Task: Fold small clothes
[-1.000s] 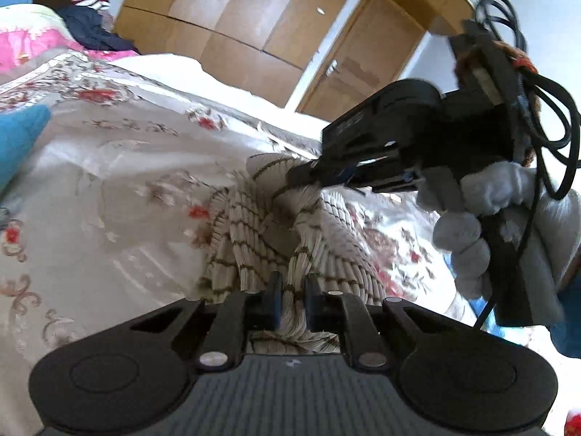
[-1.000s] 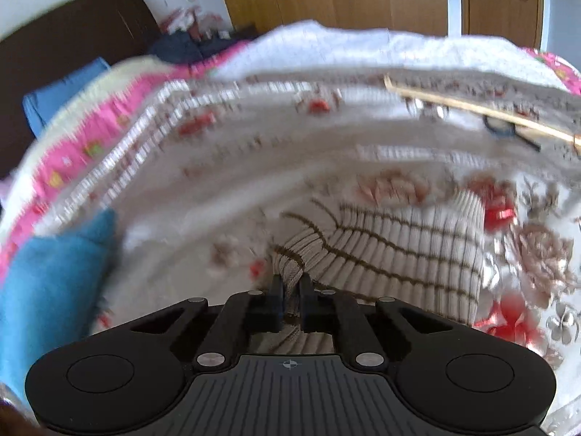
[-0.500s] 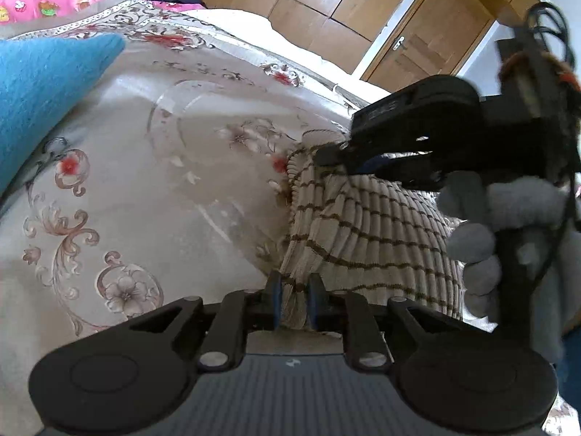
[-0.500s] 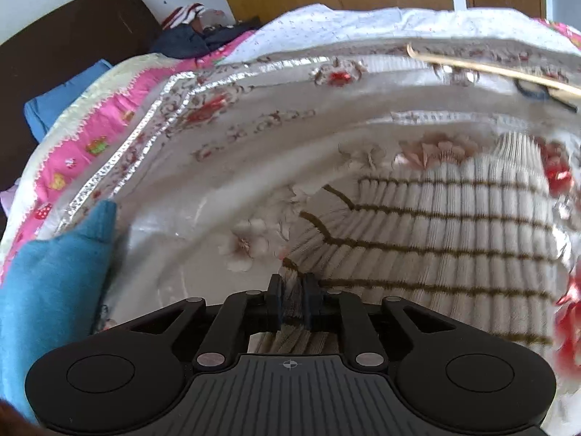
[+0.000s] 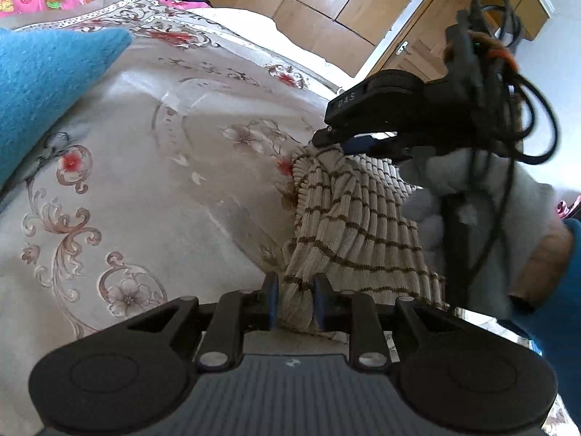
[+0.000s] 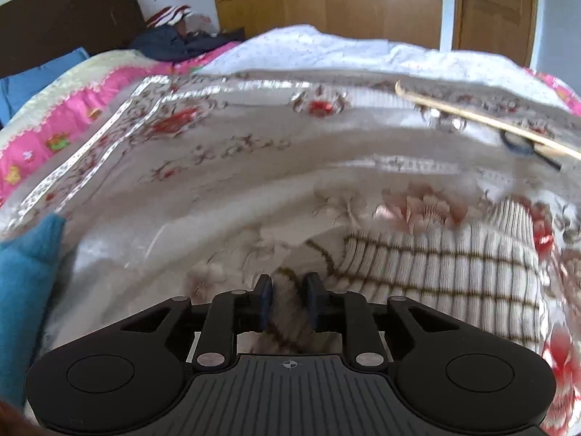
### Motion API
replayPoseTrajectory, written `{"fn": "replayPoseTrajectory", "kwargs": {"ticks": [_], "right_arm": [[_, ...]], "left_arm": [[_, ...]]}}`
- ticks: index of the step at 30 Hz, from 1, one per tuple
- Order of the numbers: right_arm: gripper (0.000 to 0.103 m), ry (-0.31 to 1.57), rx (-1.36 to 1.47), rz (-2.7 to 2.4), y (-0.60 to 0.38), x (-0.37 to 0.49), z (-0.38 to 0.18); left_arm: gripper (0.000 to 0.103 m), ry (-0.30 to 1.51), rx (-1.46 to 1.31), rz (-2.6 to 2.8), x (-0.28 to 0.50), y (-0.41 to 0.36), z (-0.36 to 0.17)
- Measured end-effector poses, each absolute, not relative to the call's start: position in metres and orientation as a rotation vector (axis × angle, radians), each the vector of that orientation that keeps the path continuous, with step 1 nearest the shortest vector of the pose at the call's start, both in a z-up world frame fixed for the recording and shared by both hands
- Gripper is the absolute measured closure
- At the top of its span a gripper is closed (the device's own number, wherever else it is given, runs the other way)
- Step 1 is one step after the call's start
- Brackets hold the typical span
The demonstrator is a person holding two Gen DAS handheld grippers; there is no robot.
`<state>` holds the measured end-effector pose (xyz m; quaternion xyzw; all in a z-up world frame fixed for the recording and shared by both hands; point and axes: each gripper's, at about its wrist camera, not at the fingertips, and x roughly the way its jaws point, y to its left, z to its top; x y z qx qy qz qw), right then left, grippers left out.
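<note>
A cream ribbed knit garment with thin brown stripes (image 5: pixel 363 225) lies on the floral bedspread (image 5: pixel 145 167). My left gripper (image 5: pixel 295 299) is shut on its near edge, the cloth bunched between the pads. My right gripper (image 6: pixel 287 303) is shut on another part of the same garment (image 6: pixel 454 272), which spreads to its right. In the left wrist view the right gripper (image 5: pixel 337 141) pinches the far corner of the garment, held by a gloved hand.
A blue folded cloth lies at the left (image 5: pixel 47 83) and shows in the right wrist view (image 6: pixel 25 283). A thin wooden stick (image 6: pixel 483 120) lies at the far right of the bed. Dark clothes (image 6: pixel 181 43), a headboard and wooden wardrobes stand behind.
Both grippers kept hold of the striped garment and drew it out flatter across the bedspread. The blue cloth came closer on the left.
</note>
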<state>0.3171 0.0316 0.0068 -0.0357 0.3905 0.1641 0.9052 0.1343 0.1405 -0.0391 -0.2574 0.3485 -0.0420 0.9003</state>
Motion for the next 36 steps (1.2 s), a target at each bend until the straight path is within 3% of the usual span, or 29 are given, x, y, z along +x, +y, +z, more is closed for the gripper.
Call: {"fn": "replayPoseTrajectory", "kwargs": {"ticks": [5, 15, 19, 22, 30, 36], "right_arm": [[0.081, 0.812, -0.084, 0.322, 0.034, 0.324, -0.007], [0.074, 0.618, 0.020, 0.424, -0.035, 0.253, 0.054], [0.074, 0.596, -0.033, 0.382, -0.073, 0.222, 0.039], [0.074, 0.745, -0.063, 0.329, -0.086, 0.230, 0.004], [0.073, 0.611, 0.093, 0.356, -0.132, 0.210, 0.028], [0.073, 0.615, 0.140, 0.354, -0.154, 0.201, 0.015]], "left_arm": [[0.062, 0.717, -0.478, -0.074, 0.134, 0.136, -0.038], [0.057, 0.706, -0.443, -0.052, 0.131, 0.131, -0.035], [0.055, 0.697, -0.422, -0.036, 0.130, 0.127, -0.033], [0.051, 0.706, -0.408, -0.018, 0.129, 0.124, -0.032], [0.051, 0.608, -0.316, 0.063, 0.101, 0.116, 0.011], [0.051, 0.567, -0.219, -0.014, 0.145, 0.085, 0.034]]}}
